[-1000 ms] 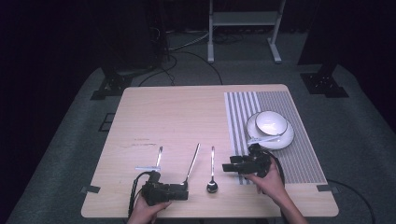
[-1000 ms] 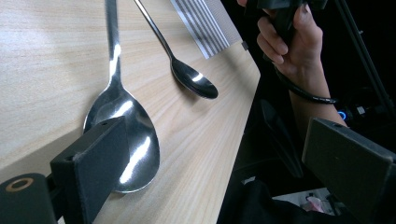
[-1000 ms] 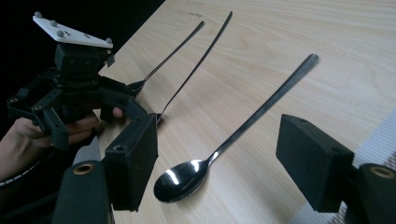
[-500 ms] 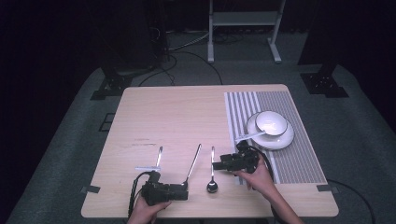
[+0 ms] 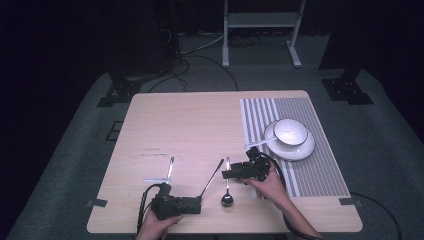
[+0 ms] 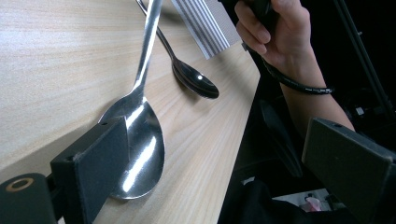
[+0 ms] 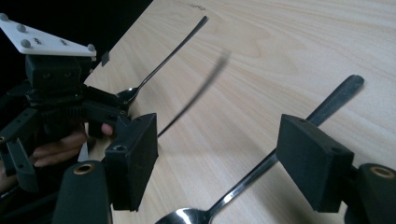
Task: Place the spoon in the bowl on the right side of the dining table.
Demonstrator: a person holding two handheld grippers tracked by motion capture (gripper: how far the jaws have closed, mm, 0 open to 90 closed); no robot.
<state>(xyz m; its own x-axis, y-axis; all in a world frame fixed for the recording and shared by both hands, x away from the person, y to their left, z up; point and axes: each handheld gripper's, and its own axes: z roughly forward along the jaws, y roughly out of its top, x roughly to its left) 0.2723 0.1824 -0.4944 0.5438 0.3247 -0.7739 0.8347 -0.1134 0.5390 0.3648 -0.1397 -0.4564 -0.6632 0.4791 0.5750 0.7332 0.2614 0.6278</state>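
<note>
Three spoons [image 5: 227, 181] near table [image 5: 200, 125] front edge; one bowl [image 5: 290, 131]; left gripper [image 5: 199, 205], right gripper [image 5: 225, 174] jaws apart, empty.

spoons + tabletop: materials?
Spoons: polished metal, probably stainless steel; mirror-like glare on the bowls. Tabletop: pale wood or wood-look laminate, matte; visible grain lines, but the pictures cannot tell solid wood from veneer.

Dark studio, black drapes, floor cables [image 5: 200, 50], metal stand [image 5: 260, 22]
</note>
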